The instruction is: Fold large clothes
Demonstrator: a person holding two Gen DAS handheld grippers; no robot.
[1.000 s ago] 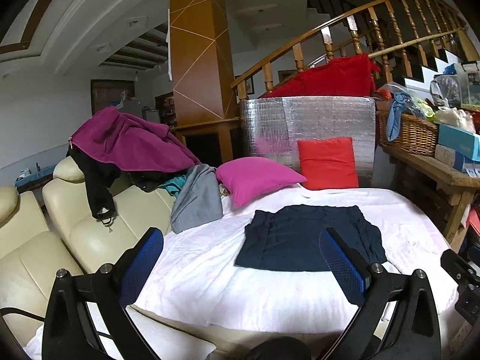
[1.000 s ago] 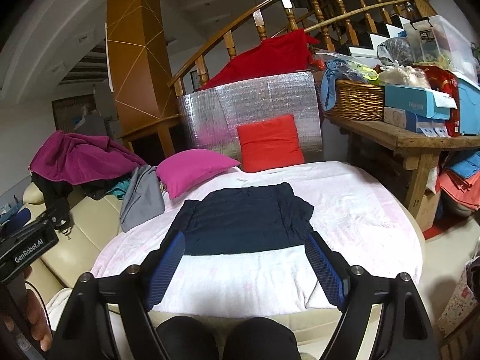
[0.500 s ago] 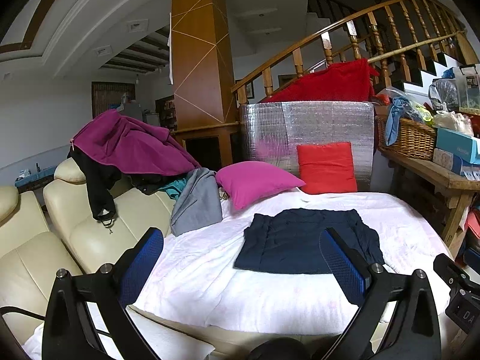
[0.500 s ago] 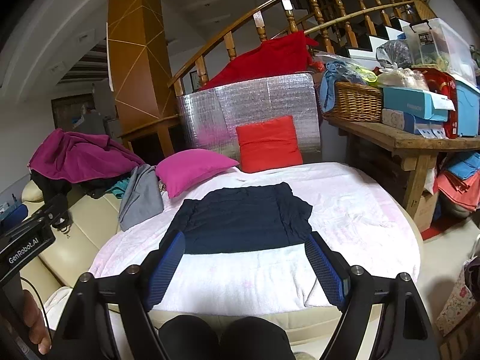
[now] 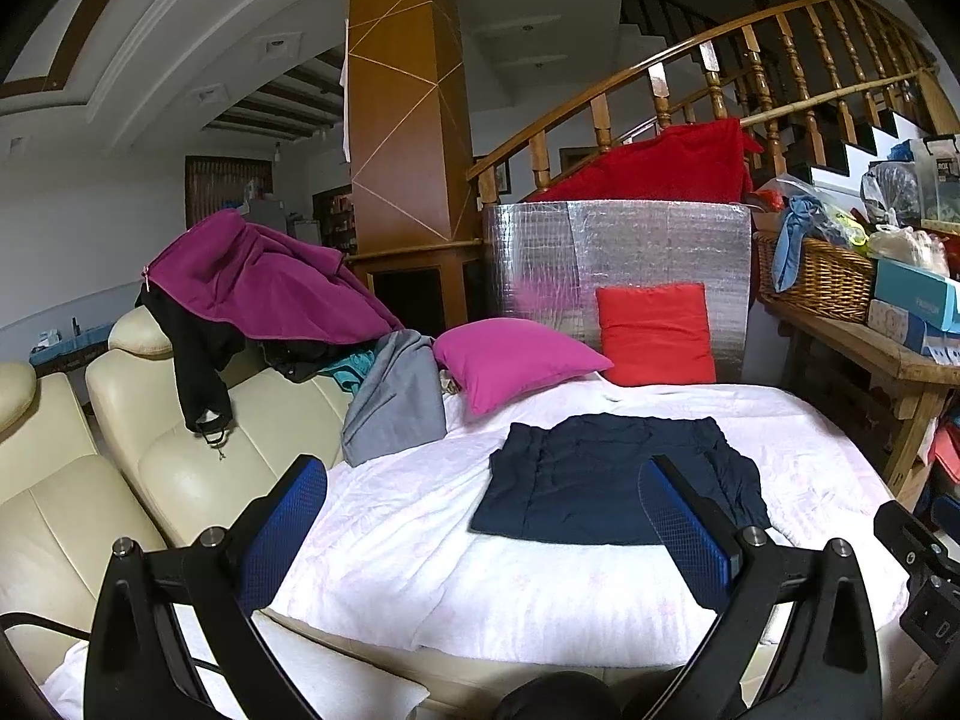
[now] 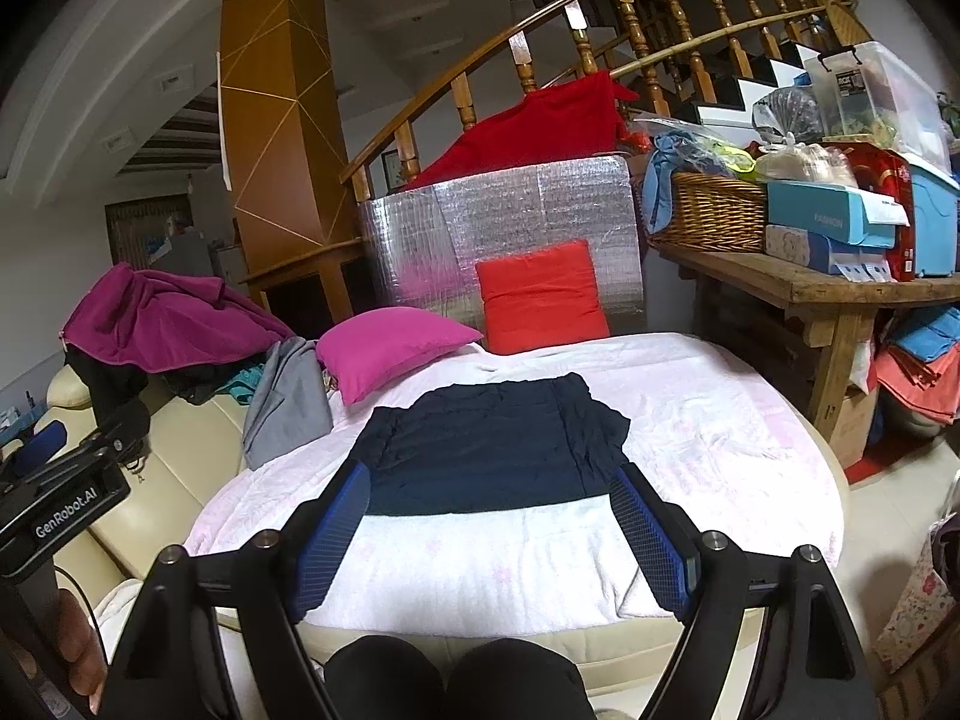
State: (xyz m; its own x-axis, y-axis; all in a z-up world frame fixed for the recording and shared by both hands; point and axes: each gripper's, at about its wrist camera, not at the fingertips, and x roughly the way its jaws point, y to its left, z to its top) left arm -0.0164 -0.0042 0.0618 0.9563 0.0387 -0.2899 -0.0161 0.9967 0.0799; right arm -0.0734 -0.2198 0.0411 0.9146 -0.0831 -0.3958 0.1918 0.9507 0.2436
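Seen from the left wrist camera, the left gripper (image 5: 483, 531) hangs above the near edge of a round surface covered with a white sheet (image 5: 384, 546), its two blue-padded jaws spread wide with nothing between them, which reads as a tool held ready rather than at work. The dark navy garment (image 5: 576, 495) lies flat on the sheet a little right of centre, already squared into a rough rectangle with some cloth bunched along its right side (probably laid out this way so its edges are easy to reach). A magenta pillow (image 5: 516, 360) and a red cushion (image 5: 657, 336) sit behind it, clear of the folding space, and a purple jacket (image 5: 264, 288) with a grey garment (image 5: 396, 402) is heaped over the cream sofa (image 5: 78, 510) to the left, likely a pile waiting its turn. From the right wrist camera, the right gripper (image 6: 495, 531) is likewise spread wide and empty, aimed slightly downward so the garment's near hem sits framed between its jaws, apart from them. The left gripper's black body shows at the left edge, and the person's dark-clad knees (image 6: 456, 684) rest at the bottom, close to the sheet
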